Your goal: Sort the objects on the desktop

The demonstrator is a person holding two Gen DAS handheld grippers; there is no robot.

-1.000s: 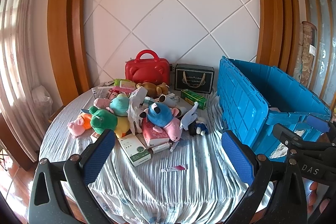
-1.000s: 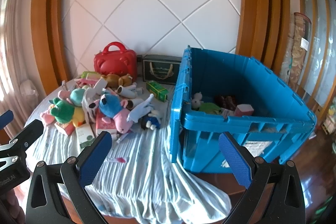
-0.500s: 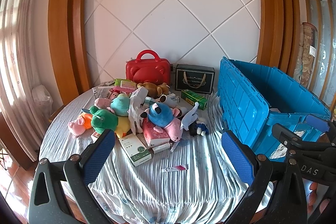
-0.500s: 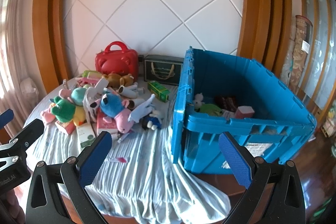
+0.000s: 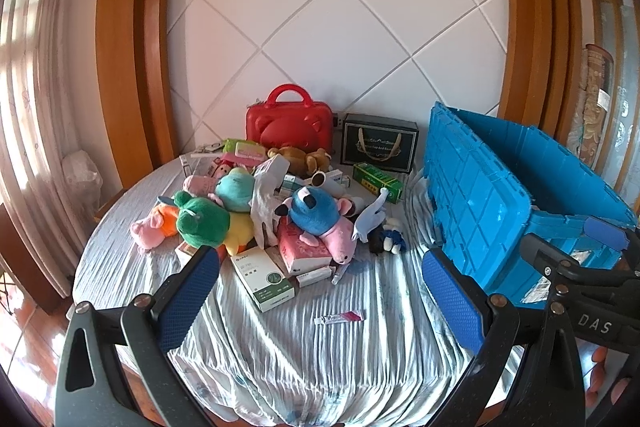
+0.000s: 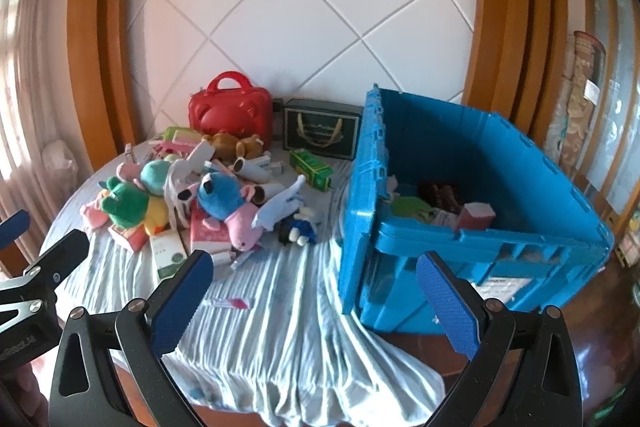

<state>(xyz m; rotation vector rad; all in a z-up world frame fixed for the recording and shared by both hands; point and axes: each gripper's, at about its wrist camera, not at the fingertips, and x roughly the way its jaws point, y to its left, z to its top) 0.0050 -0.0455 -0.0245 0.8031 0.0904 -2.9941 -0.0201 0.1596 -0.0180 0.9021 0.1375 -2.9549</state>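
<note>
A heap of plush toys and small boxes lies on the striped tablecloth [image 5: 304,347]: a green frog plush [image 5: 202,221], a blue and pink plush [image 5: 320,217], a white and green box [image 5: 262,277] and a small pink tube [image 5: 340,317]. On the right stands a big blue crate [image 6: 472,187] with a few things inside. My left gripper [image 5: 320,301] hangs open above the near cloth, empty. My right gripper [image 6: 314,297] is open too, in front of the crate's near left corner, holding nothing.
A red case [image 5: 289,125] and a dark gift box [image 5: 378,143] stand at the back by the tiled wall. A green carton [image 5: 376,181] lies near the crate. Wooden pillars flank the wall, with a curtain at left. The cloth hangs over the table's near edge [image 6: 340,379].
The right wrist view has shifted a little, so the crate and the heap sit slightly higher and further right. The left wrist view is nearly the same. Both grippers stay open.
</note>
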